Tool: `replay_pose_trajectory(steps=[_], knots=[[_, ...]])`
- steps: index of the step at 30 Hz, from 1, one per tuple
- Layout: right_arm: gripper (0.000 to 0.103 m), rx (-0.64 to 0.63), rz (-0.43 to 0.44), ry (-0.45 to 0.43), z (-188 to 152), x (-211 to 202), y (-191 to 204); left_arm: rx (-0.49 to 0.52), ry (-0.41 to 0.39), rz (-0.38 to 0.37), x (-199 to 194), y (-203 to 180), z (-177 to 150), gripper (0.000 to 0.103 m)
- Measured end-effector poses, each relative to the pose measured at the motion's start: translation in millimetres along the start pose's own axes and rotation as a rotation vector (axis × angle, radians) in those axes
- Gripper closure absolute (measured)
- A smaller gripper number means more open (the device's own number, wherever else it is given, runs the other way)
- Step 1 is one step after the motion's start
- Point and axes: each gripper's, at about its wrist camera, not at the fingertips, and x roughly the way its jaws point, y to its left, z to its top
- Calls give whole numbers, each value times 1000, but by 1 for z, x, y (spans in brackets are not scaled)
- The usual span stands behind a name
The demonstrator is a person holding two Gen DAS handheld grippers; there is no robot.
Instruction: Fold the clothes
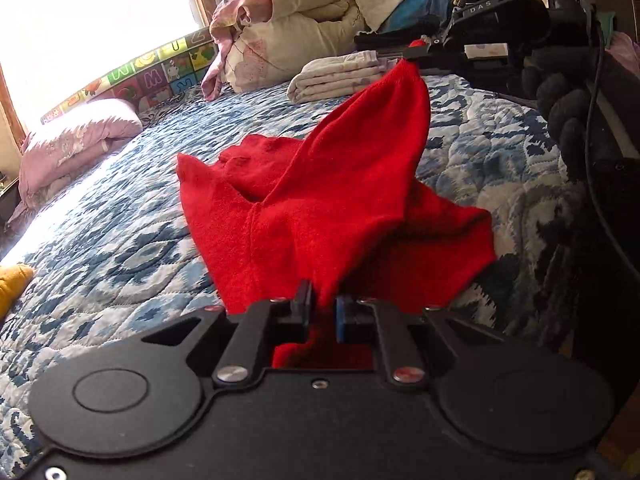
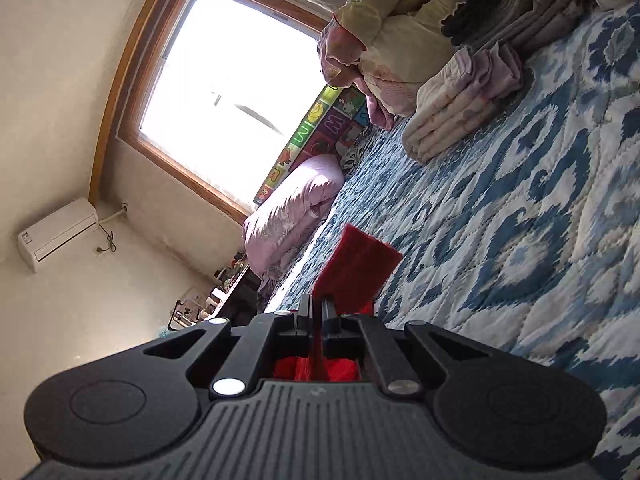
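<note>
Stretching between the two tools, the red garment [image 1: 320, 200] hangs partly above the blue patterned quilt [image 1: 120, 232], which I take as my landmark. The left gripper [image 1: 324, 308] is clamped on one edge of the cloth low over the quilt; the right gripper [image 1: 416, 46] pinches another corner higher up, farther across the quilt toward the stack of folded laundry [image 1: 340, 80]. The cloth's long axis runs from one tool to the other, rising from left to right, while its loose middle sags onto the quilt. I judge the next move to be bringing the raised corner across toward the low one, so the right hand has the travelling to do.

The left camera shows the whole span and both grips. The right camera shows only its own closed jaws with a red flap [image 2: 356, 268] sticking out past them, plus the window [image 2: 224, 92] behind the quilt.
</note>
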Motion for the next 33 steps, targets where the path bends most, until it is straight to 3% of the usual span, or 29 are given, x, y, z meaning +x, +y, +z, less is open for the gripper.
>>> replay_pose_trajectory(steps=[3,8,14,16,17,18,19,22,25,30,33], knots=[[98,43,4,1,2,-8,-5,5,27,-5,8,-4,-3,93],[98,12,-103,52,-9,-3,-7,-19,37,-28,10,1,-5,93],[98,-8,-80,18,-9,-13,-2,-16,30,-73,2,4,-8,93],[98,-6,-114,24,-9,-11,-6,-54,16,-123,-5,12,-6,76],[98,-2,-139,30,-10,-10,-8,-87,-4,-153,-12,18,-5,52],[97,7,-161,39,-10,-8,-12,-126,-27,-179,-18,26,-4,47],[97,17,-183,41,-11,-7,-16,-195,-66,-182,-25,39,-4,48],[94,50,-217,42,-14,-5,-25,-410,-136,-36,-31,76,-6,53],[92,95,-225,51,-16,-2,-32,-499,-125,34,-25,91,-13,61],[75,123,-240,59,-21,4,-38,-373,-108,-16,-17,62,-5,62],[76,116,-236,66,-23,8,-37,-180,0,-56,2,31,-7,62]])
